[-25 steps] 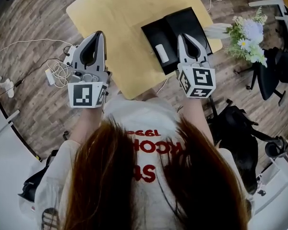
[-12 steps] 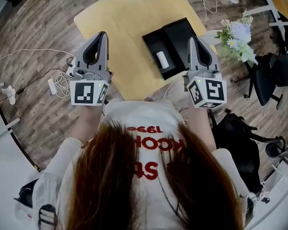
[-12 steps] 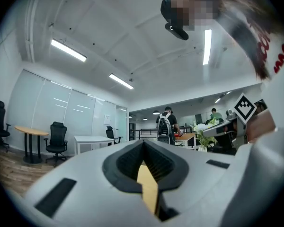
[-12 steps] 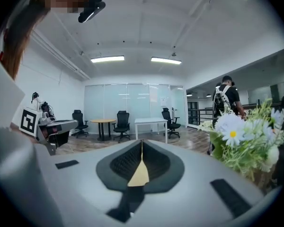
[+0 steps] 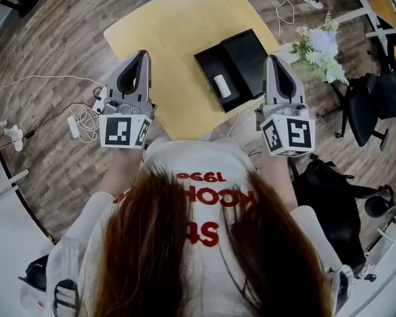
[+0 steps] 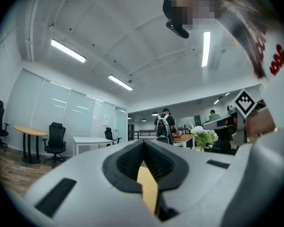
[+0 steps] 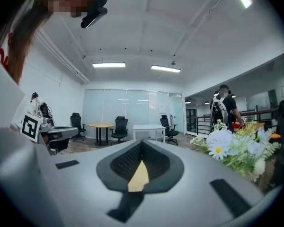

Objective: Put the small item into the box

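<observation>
Box (image 5: 241,65) along table (image 5: 165,38) edge, small item (image 5: 222,86) inside, open surface to its left

A pale yellow table (image 5: 165,51) stands on a wood-plank floor (image 5: 46,38). An open black box (image 5: 208,61) lies on the table's right side, near its edge.

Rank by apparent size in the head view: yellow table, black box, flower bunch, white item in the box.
1. yellow table
2. black box
3. flower bunch, not far behind the box; its distance from the camera may differ, so that pair is unsure
4. white item, clearly smallest
</observation>
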`<state>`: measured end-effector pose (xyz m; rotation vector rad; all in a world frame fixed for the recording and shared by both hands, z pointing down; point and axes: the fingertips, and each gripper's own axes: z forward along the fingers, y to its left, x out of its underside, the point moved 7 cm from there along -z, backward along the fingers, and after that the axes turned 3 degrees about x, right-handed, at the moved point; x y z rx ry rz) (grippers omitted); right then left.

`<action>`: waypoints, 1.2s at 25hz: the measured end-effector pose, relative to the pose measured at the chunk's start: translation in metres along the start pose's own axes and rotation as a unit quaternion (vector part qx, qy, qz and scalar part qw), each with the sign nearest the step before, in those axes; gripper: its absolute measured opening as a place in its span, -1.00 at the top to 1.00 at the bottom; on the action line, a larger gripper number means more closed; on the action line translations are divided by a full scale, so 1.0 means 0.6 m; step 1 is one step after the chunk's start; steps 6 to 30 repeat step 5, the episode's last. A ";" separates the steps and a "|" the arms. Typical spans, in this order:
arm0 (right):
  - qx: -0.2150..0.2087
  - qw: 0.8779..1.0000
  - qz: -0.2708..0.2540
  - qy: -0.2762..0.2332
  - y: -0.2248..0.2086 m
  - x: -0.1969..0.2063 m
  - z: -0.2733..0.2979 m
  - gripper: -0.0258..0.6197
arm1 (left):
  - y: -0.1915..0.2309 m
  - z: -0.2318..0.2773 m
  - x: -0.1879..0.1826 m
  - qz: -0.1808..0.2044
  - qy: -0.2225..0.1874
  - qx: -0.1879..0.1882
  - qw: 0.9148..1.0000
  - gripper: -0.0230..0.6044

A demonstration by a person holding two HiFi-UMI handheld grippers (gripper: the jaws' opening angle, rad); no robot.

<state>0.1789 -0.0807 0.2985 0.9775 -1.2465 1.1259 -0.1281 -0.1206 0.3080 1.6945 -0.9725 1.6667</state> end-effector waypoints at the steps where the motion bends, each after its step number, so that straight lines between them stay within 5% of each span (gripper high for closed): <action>1: 0.001 1.000 0.000 -0.001 0.000 -0.001 -0.002 0.90 | 0.000 -0.001 0.000 0.000 0.000 0.000 1.000 0.91; 30: 0.006 1.000 0.002 0.001 0.001 0.000 -0.009 0.90 | -0.003 -0.007 0.002 0.000 0.002 0.000 1.000 0.91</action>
